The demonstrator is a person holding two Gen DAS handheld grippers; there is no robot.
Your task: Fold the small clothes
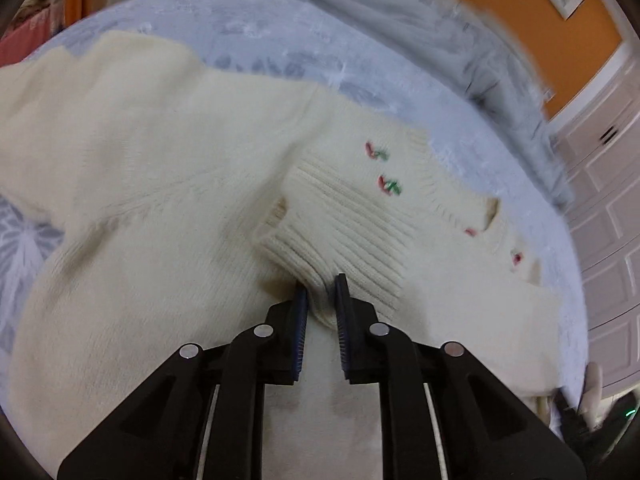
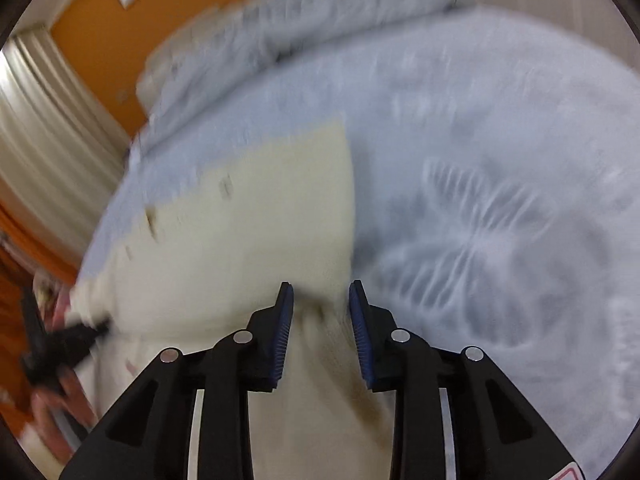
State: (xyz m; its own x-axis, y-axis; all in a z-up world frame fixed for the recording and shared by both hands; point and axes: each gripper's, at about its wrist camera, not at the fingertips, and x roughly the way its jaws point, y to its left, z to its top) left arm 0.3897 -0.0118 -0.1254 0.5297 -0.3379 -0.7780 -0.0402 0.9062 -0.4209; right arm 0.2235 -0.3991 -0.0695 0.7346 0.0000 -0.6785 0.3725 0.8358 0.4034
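A cream knit sweater (image 1: 152,152) with small red and green embroidery lies spread on a pale blue patterned bedspread (image 1: 280,40). My left gripper (image 1: 322,292) is shut on the ribbed cuff (image 1: 340,232) of a sleeve and holds it over the sweater's body. In the right wrist view the sweater (image 2: 256,216) lies blurred under and ahead of my right gripper (image 2: 321,292), whose jaws stand apart over the sweater's right edge with cloth between them. The left gripper (image 2: 68,340) also shows at the far left of that view.
A rumpled grey-blue duvet (image 1: 460,40) lies along the bed's far side below an orange wall (image 1: 520,12). White panelled doors (image 1: 608,184) stand at the right. Curtains (image 2: 44,128) hang at the left of the right wrist view.
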